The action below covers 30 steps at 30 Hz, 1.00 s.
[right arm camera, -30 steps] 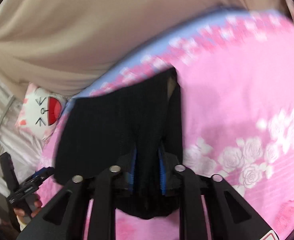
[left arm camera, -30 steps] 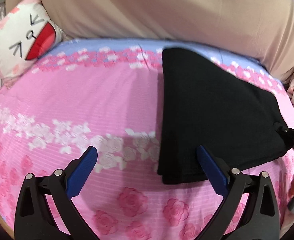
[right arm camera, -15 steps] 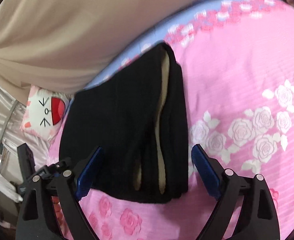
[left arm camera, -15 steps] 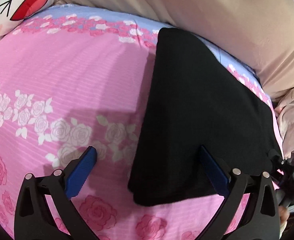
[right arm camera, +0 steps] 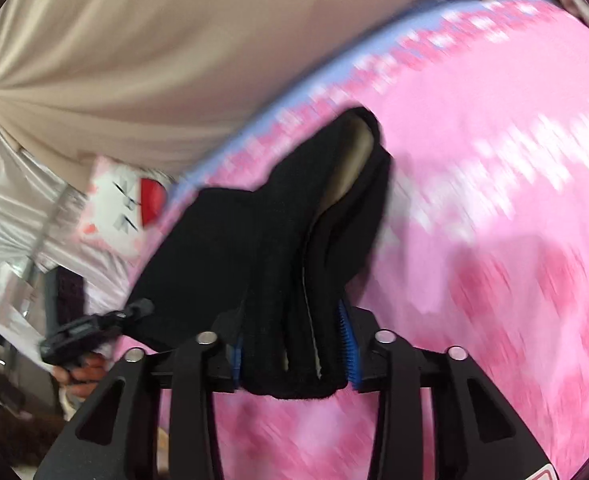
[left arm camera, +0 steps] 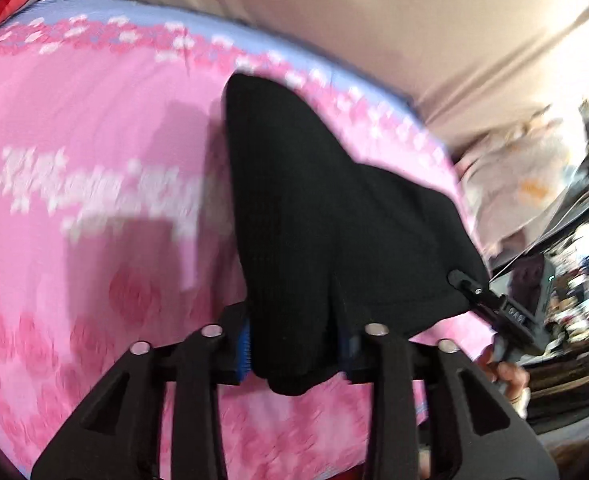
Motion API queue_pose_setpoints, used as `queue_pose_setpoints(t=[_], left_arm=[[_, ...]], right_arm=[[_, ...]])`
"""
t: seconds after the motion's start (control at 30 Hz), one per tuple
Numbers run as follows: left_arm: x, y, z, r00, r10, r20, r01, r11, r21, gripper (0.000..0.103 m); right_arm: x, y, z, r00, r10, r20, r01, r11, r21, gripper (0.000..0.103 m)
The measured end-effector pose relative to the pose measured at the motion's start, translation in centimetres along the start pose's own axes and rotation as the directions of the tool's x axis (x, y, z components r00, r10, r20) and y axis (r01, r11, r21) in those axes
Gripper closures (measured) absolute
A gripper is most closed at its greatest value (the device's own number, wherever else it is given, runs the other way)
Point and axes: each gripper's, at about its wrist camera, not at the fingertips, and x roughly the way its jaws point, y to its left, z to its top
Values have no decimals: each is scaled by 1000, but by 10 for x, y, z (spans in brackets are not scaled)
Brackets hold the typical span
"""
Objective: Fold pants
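Both sets of jaws have just been closing and now clamp bunched cloth: the left gripper (left arm camera: 294, 354) and the right gripper (right arm camera: 294, 354) each pinch a near corner of the folded black knit pants (left arm camera: 326, 216), which lie on the wide pink rose-print bedsheet (left arm camera: 94, 200) and rise toward the blue pads (right arm camera: 348, 346). From where I stand, this looks like the start of another fold; next, both corners likely need lifting together and carrying toward the far edge, kept level.
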Motion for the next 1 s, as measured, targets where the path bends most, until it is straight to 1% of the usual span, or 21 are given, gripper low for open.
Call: queue_pose_setpoints(t=[0.03,0.07,0.1,0.13,0.2,0.23,0.3,0.33,0.4,0.47,0.5,0.53,0.57,0.6,0.63,0.67,0.7,0.77,0.83,0.93,1.0], left_arm=[[5,0,-5,998,59,-2,-59,998,18,62],[10,-1,-12,991,135,4,-135,990,34,57],[7,-2,-14,987,159,20,-160,986,37,56],[1,-5,-14,985,166,37,-168,985,40,58],[-32,-23,-6,966,201,165,-214,974,70,55],[-47,-35,1,942,227,249,-253,964,80,43],[-64,-61,15,886,239,398,-302,948,101,6],[-59,-77,26,856,261,447,-346,931,117,7],[-33,-95,43,842,306,444,-403,904,141,7],[16,-101,64,837,372,403,-464,871,160,8],[41,-96,74,823,430,371,-509,849,145,11],[64,-88,83,807,482,342,-548,826,129,14],[89,-66,94,786,551,280,-592,802,85,16],[103,-48,98,816,538,214,-561,826,62,16],[115,-24,107,867,485,111,-489,872,7,16],[110,-13,109,899,430,86,-428,903,-47,16],[105,-9,110,908,411,86,-405,911,-74,16],[90,-20,104,891,434,136,-433,901,-34,16],[74,-38,91,861,461,216,-477,879,22,16],[74,-52,88,810,520,270,-557,827,78,15],[66,-56,83,793,533,294,-577,812,86,16]], right_arm=[[4,-6,-9,998,-65,-21,64,998,-7,43],[4,-16,-16,995,-103,-12,103,995,5,42],[-3,-21,-18,997,-81,12,81,996,38,42],[-19,-24,-16,994,-89,69,82,992,93,42],[-48,-9,-9,968,-141,207,134,990,50,44],[-61,13,-1,949,-153,275,171,985,-41,58],[-60,47,12,949,-126,289,176,972,-154,80],[-47,64,21,961,-89,261,147,965,-215,85],[-11,89,32,978,-62,198,122,943,-309,93],[33,97,45,981,-125,146,171,917,-360,93],[55,88,55,966,-210,149,250,901,-354,95],[66,78,64,947,-281,157,319,887,-333,103],[81,56,75,925,-351,141,378,879,-290,103],[88,30,84,947,-305,100,320,922,-219,103],[84,10,93,977,-204,62,210,971,-118,103],[81,9,96,980,-194,48,198,974,-108,103],[80,15,95,974,-220,53,226,965,-134,103],[75,36,87,968,-243,69,251,953,-171,103],[64,53,81,970,-213,121,234,950,-207,103],[75,35,88,934,-338,118,357,910,-213,103],[65,22,91,963,-249,102,261,957,-125,103]])
